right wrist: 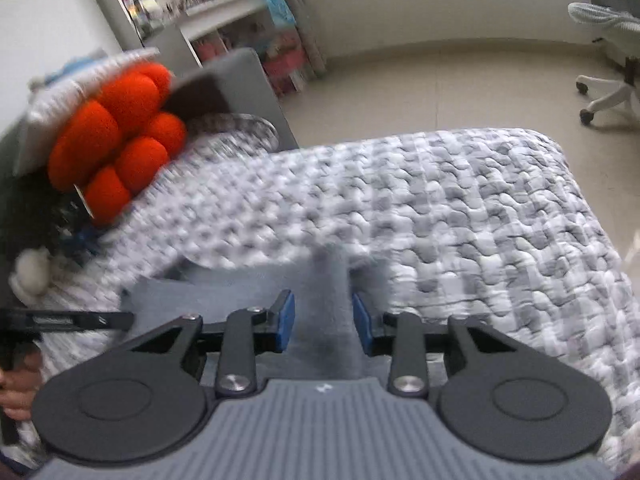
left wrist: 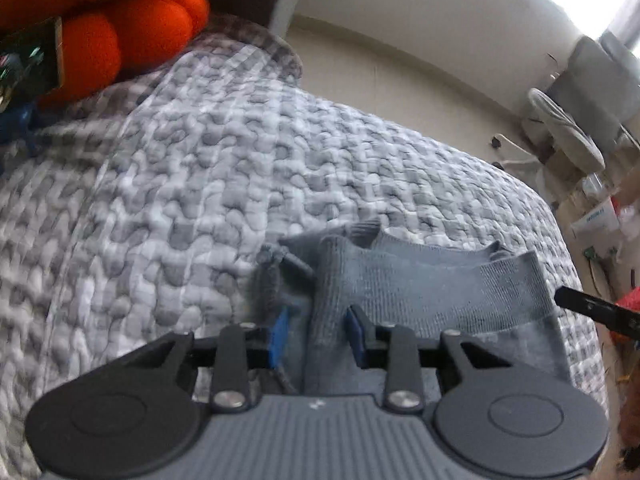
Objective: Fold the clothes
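A grey knitted garment (left wrist: 432,284) lies on the bed's quilted checked cover (left wrist: 200,184), near the edge farthest from the orange cushion (left wrist: 132,32). The left gripper (left wrist: 316,334) has its jaws partly apart, with a raised fold of the garment between the blue pads (left wrist: 355,334); whether they pinch it is unclear. The right gripper (right wrist: 323,326) likewise straddles a blurred ridge of the garment (right wrist: 240,292), jaws partly apart. An office chair (right wrist: 612,60) stands on the floor beyond the bed.
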`<state>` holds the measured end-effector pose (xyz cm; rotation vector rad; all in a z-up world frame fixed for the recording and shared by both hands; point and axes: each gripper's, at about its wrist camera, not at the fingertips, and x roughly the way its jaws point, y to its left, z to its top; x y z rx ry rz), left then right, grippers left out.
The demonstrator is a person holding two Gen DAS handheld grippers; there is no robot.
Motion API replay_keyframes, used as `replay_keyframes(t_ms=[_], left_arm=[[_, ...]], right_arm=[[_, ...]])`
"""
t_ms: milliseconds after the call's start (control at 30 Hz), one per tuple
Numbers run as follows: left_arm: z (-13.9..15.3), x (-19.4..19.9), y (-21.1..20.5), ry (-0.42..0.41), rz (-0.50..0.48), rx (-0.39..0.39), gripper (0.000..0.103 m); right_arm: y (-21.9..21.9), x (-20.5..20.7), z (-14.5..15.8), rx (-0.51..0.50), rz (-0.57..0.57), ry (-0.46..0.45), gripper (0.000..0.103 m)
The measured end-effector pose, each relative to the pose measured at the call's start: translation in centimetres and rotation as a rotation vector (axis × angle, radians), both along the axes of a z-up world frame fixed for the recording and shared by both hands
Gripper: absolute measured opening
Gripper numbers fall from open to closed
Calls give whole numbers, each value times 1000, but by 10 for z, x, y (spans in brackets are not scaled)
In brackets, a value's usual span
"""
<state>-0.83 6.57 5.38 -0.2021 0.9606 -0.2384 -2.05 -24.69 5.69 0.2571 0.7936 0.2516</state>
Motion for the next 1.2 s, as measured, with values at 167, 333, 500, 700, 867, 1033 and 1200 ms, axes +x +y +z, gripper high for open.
replay_keyframes(t_ms=[167, 333, 500, 700, 867, 1033, 1200], left_arm=[[3, 14, -10, -22, -50, -23, 32], [-2, 12, -13, -29, -84, 12, 16], [0, 10, -5, -56, -72, -8, 8], [3, 11, -7, -81, -82, -9, 8], [-5, 17, -7, -41, -75, -19, 8], [3, 14, -9, -99, -70, -23, 7], [14, 11, -10, -180, -66, -52, 7]], right_arm=[[1, 9, -3, 7, 35, -16, 37], [8, 16, -7, -23, 41, -8, 31], [10, 19, -8, -51, 35, 2, 11], [7, 22, -11, -69, 25, 11, 20], [4, 19, -13, -34, 62, 18, 25], [10, 21, -12, -68, 38, 22, 10], [3, 19, 0, -38, -3, -29, 9]])
